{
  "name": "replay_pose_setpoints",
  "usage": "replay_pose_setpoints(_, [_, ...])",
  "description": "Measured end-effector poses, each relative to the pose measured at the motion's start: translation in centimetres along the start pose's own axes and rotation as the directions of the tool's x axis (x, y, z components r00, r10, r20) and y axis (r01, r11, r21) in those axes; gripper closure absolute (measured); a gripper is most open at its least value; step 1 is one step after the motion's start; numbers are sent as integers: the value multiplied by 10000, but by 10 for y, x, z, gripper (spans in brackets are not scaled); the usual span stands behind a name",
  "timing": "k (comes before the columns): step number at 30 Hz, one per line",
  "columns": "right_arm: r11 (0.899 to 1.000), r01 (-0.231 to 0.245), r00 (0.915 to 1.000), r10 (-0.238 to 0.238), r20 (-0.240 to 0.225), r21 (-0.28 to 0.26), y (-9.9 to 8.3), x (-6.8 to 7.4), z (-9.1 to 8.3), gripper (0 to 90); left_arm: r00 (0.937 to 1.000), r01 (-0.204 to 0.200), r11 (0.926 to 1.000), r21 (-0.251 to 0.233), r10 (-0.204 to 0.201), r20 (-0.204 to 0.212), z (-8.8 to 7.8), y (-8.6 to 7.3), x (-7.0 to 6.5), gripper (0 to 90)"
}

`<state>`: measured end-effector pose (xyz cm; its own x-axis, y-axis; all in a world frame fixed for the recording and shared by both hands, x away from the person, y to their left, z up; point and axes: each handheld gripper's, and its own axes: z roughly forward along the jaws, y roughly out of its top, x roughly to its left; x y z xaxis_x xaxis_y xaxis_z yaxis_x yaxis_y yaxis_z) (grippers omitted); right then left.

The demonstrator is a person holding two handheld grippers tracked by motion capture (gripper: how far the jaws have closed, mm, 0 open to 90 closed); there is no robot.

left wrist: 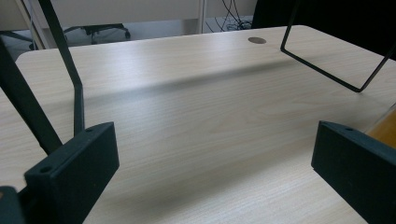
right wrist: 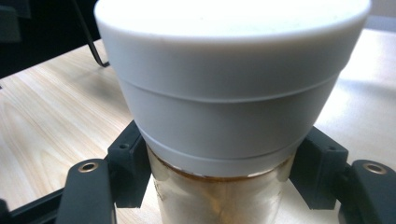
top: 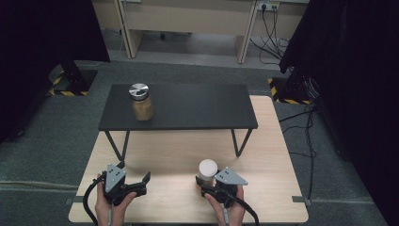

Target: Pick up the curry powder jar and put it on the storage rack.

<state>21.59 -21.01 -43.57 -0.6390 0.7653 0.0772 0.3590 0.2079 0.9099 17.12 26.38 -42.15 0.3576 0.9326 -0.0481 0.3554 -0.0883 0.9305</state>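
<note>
Right now the right hand-held gripper (top: 210,187) is clamped on the white-lidded jar (top: 207,170), its jaws pressing the glass just under the lid (right wrist: 229,84). The jar stands upright on the desk (top: 268,155), its long axis vertical, in front of the black shelf (top: 188,110) and just off that shelf's right leg. Another jar, silver-lidded (top: 140,101), sits on the shelf's left part. The left hand-held gripper (top: 134,183) rests well left of the held jar, jaws spread and empty, so the right hand is plainly the nearer.
</note>
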Motion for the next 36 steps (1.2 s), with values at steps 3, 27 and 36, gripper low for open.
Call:
replay_pose_setpoints(3, [9999,101,9999,-102,-46,-123,10,0,-7,321,10000,30,10000,-7,-30,-20,0,0,0,0])
replay_pose_setpoints(27, [9935,591,9981,-603,-97,-969,83,-8,-55,322,9999,74,10000,-63,-73,90,-2,1,1,0])
replay_pose_setpoints(36, [9921,627,9979,-640,-83,-1085,87,-6,-60,322,9999,87,9999,-99,-86,95,-3,1,1,0])
